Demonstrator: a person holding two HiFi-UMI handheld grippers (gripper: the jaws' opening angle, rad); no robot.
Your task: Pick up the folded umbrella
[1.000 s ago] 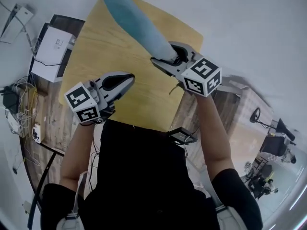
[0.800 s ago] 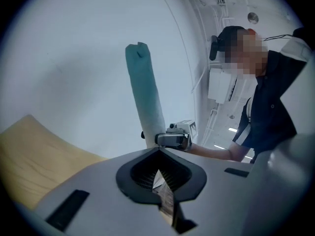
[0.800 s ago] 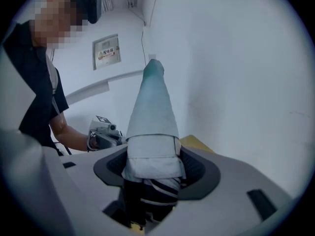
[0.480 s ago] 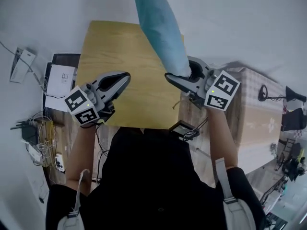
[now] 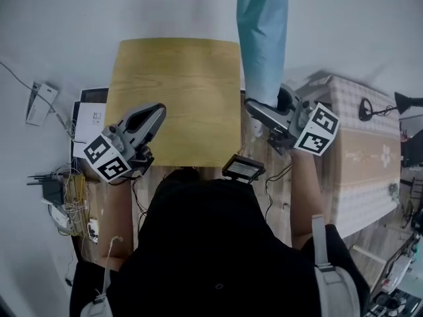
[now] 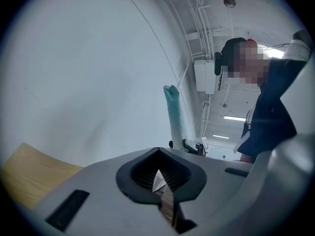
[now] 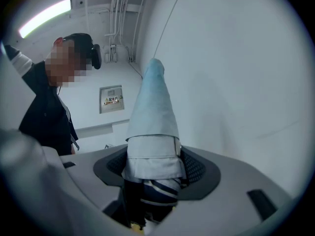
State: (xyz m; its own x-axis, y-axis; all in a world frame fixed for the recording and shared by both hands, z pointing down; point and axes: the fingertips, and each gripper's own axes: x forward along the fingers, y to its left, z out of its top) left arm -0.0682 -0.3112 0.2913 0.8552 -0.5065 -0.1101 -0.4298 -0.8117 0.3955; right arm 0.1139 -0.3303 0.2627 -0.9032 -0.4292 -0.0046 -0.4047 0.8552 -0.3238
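The folded umbrella (image 5: pixel 262 41) is a long light-blue sleeve with a striped dark end. My right gripper (image 5: pixel 268 111) is shut on its lower end and holds it off the yellow wooden table (image 5: pixel 172 98), pointing toward the white wall. In the right gripper view the umbrella (image 7: pixel 152 127) runs out from between the jaws of the right gripper (image 7: pixel 152 173). My left gripper (image 5: pixel 149 121) hovers over the table's left front corner, shut and holding nothing. From the left gripper view the umbrella (image 6: pixel 173 117) stands to the right, with the right gripper (image 6: pixel 189 145) at its base.
A white box (image 5: pixel 89 121) lies left of the table, with cables and a power strip (image 5: pixel 59 190) on the floor below it. A small black device (image 5: pixel 243 169) sits at the table's front edge. A cloth-covered bench (image 5: pixel 360 157) stands at the right. The person (image 7: pixel 47 117) stands behind both grippers.
The right gripper has lifted and swung the umbrella from slanting up-left to pointing straight up the picture. The left gripper has drifted left and lower in the picture.
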